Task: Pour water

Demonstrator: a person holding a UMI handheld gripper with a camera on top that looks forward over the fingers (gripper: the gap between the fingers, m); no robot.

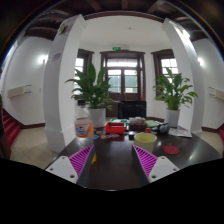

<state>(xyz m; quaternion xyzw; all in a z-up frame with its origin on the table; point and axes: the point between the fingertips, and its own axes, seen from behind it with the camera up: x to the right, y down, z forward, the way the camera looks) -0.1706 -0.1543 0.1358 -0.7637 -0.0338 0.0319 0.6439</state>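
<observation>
My gripper [113,160] is open above a dark round table [112,175], and only bare tabletop lies between its magenta pads [81,158]. Beyond the fingers, at the table's far side, stands a small pale cup-like container [84,127], ahead of the left finger. A red object [116,128] lies straight ahead next to it. A yellow-green bowl-like thing [146,139] sits just past the right finger. All are apart from the fingers. I cannot tell whether any of them holds water.
A small red item [171,150] lies on the table right of the right finger, and a white object [62,168] sits at the table's left edge. Behind the table are two potted plants [95,90] and a double door [124,78]. White pillars stand at both sides.
</observation>
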